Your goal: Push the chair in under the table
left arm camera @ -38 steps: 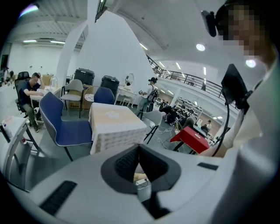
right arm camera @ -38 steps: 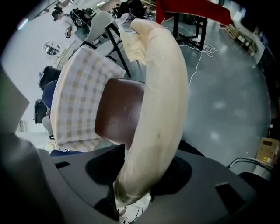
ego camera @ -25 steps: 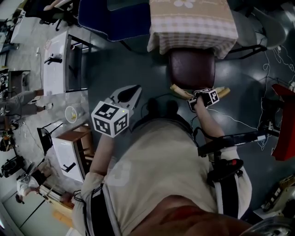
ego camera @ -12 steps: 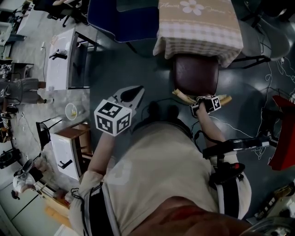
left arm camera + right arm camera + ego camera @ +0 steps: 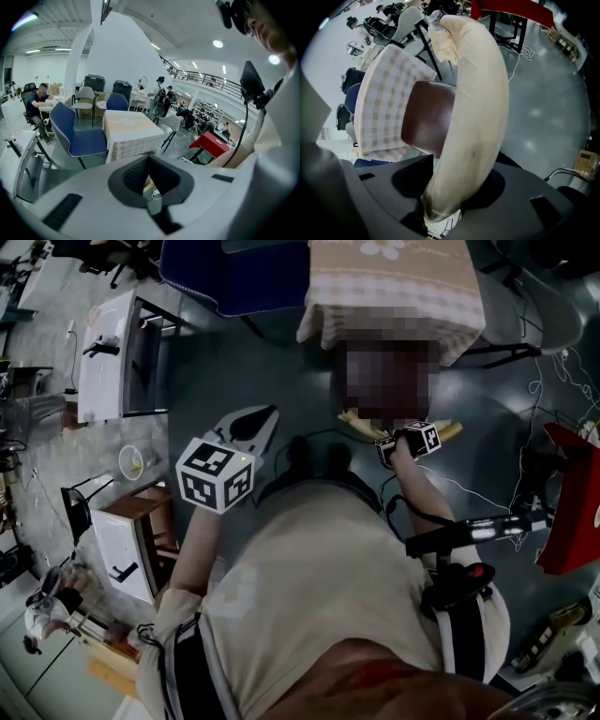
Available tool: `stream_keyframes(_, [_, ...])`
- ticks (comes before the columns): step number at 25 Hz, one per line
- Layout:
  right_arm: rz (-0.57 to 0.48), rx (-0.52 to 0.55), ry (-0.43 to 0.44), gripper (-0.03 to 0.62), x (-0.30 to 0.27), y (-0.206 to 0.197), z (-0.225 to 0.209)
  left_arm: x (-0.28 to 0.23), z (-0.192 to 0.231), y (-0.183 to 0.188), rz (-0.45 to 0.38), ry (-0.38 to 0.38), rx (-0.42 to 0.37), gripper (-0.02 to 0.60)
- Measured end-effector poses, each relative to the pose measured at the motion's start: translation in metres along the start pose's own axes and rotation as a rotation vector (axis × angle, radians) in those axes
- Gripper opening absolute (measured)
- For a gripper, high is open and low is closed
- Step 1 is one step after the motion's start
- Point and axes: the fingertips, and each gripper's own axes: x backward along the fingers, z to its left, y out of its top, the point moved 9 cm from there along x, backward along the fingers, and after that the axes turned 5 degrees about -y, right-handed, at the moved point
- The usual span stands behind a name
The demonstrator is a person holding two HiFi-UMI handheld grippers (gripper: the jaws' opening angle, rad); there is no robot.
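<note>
Close behind the bench (image 5: pixel 394 296), the right gripper (image 5: pixel 444 206) clenches its fingers across the chair (image 5: pixel 427 117) back rail (image 5: pixel 476 93), seat aimed straight ahead at the bench, while the left gripper (image 5: pixel 251 426), clenched empty, hangs farther off.

We see a dark brown seat (image 5: pixel 426 117), a cream backrest (image 5: pixel 476 103), a beige checked tablecloth (image 5: pixel 394 292); at eleven o'clock, a blue chair (image 5: pixel 234 277).
</note>
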Motion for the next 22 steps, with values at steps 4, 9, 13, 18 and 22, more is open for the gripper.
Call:
stream_keyframes(4, [-0.004,-0.007,-0.005,0.196,0.0,-0.001,0.0,-0.003,0.003,0.001,-0.001,-0.003,0.0,0.006])
stream_keyframes(9, [-0.006,-0.018,-0.012,0.196,-0.001,0.0,-0.001,-0.011,0.006,0.004,0.011,-0.022,-0.005,0.006])
stream_keyframes(13, [-0.012,-0.024,-0.011,0.196,-0.001,0.0,-0.002,-0.014,0.009,0.003,0.017,-0.036,-0.011,0.006])
stream_keyframes(18, [-0.027,-0.036,-0.015,0.195,0.0,-0.001,0.0,-0.013,0.017,0.003,0.032,-0.046,-0.012,0.006])
stream_keyframes(22, [-0.048,-0.043,-0.01,0.195,0.001,-0.004,0.002,-0.008,0.03,0.001,0.051,-0.065,-0.017,0.006])
